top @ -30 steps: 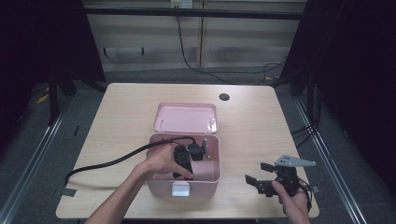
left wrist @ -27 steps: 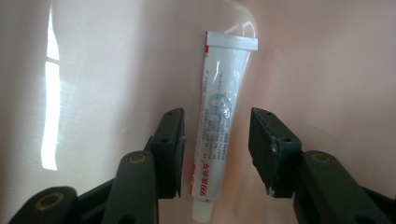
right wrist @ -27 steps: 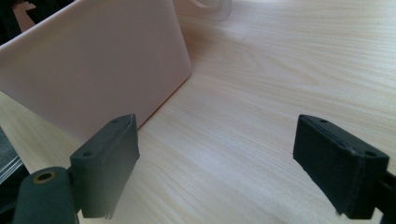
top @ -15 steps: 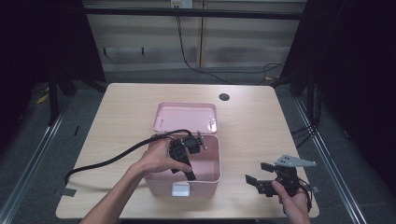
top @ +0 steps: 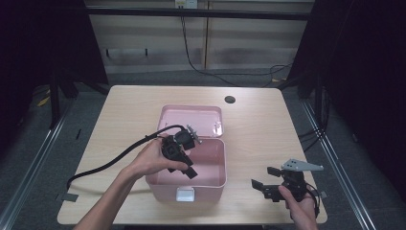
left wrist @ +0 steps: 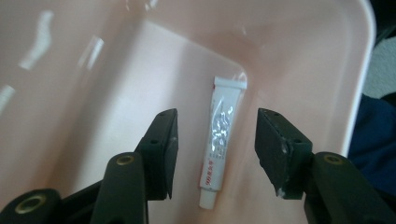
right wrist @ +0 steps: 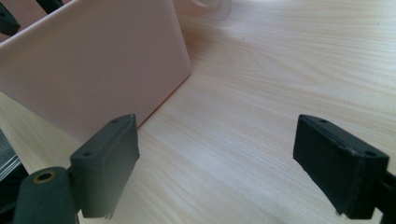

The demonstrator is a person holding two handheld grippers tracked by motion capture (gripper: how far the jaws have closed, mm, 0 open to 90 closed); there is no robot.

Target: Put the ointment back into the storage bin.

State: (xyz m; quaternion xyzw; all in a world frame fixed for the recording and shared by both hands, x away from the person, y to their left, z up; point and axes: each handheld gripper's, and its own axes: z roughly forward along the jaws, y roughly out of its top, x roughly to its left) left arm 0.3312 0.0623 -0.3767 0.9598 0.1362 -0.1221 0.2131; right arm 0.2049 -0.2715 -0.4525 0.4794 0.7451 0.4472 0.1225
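A pink box (top: 210, 179) with its lid (top: 191, 120) swung back stands mid-table. Inside it a small white tube (left wrist: 221, 140) lies flat on the floor, near a corner. My left gripper (top: 187, 170) points down into the box over its left rim; in the left gripper view it (left wrist: 215, 151) is open, its jaws either side of the tube and above it, not touching. My right gripper (top: 264, 179) rests low at the table's front right, open and empty; in its own view it (right wrist: 215, 161) faces the box's outer wall (right wrist: 93, 70).
A thick black cable (top: 110, 160) trails from the left gripper across the table's left side. A dark round hole (top: 230, 99) sits near the table's far edge. Bare wood (right wrist: 261, 84) lies between the right gripper and the box.
The left hand has shifted its gripper slightly back and up at the box's left rim, tipping its jaws down into the box. The right gripper has stayed put.
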